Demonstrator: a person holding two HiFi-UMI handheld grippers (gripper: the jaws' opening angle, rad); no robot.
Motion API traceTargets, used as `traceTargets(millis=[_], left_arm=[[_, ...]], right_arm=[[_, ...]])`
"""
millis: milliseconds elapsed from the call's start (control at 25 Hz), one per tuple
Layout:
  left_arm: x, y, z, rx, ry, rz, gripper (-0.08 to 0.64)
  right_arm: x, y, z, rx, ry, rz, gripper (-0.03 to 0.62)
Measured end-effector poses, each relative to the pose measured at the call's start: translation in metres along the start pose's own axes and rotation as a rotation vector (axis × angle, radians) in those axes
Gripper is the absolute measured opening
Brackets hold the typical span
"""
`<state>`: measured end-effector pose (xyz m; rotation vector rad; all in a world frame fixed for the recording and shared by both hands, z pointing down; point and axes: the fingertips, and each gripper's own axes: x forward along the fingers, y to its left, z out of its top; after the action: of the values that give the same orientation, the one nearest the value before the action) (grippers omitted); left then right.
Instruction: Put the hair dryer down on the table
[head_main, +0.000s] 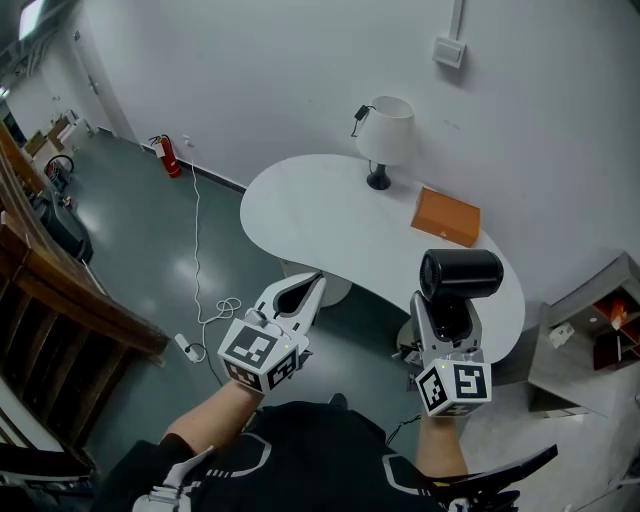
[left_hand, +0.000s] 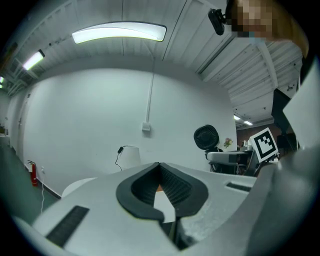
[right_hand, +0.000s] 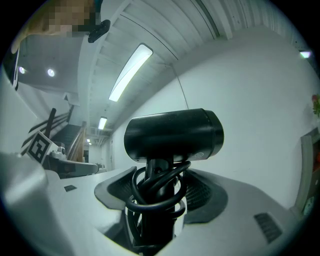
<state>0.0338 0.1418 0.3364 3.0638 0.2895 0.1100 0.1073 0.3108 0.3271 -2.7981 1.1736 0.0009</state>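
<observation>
At lower right of the head view, our right gripper (head_main: 447, 303) clamps the handle of the dryer (head_main: 460, 274), whose barrel sits above the jaws, held off the table (head_main: 320, 215). Only the right gripper view shows the cord (right_hand: 150, 195) coiled round the handle. Only the left gripper view shows the grille (left_hand: 206, 137). Our left gripper (head_main: 312, 284), at lower centre, has its jaw tips together on nothing. We count one dryer, one lamp (head_main: 386, 135), one box (head_main: 446, 216) and two grippers.

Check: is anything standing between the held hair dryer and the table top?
Nothing visible does. The right gripper holds the hair dryer near the table front edge; the lamp and orange box sit farther back.
</observation>
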Motion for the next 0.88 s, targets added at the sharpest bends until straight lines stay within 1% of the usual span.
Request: traceTargets(millis=[240,400,440,560,760,880], left_arm=[[0.013,-0.001,-0.002,0.016,0.025,0.056,0.005],[0.015,0.008,0.01,0.035,-0.025,0.141,0.005],[0.015,0.011,0.012,0.033,-0.034,0.151,0.005],[0.017,0.021,0.012,0.026,-0.036,0.149,0.005],[0.02,0.044,0.008,-0.001,-0.04,0.161,0.005],[0.024,0.06,0.009,-0.01,-0.047,0.165,0.005]], right_arm=[[0.013,-0.015,-0.003,0.01,-0.006,0.058,0.304],[0.025,-0.023,-0.007,0.024,-0.008,0.081,0.304],[0.029,-0.024,-0.008,0.027,-0.006,0.085,0.304],[0.042,-0.018,-0.01,0.026,0.002,0.108,0.304],[0.066,-0.004,-0.014,-0.015,0.016,0.143,0.304],[0.084,0.006,-0.011,-0.006,0.016,0.16,0.304]])
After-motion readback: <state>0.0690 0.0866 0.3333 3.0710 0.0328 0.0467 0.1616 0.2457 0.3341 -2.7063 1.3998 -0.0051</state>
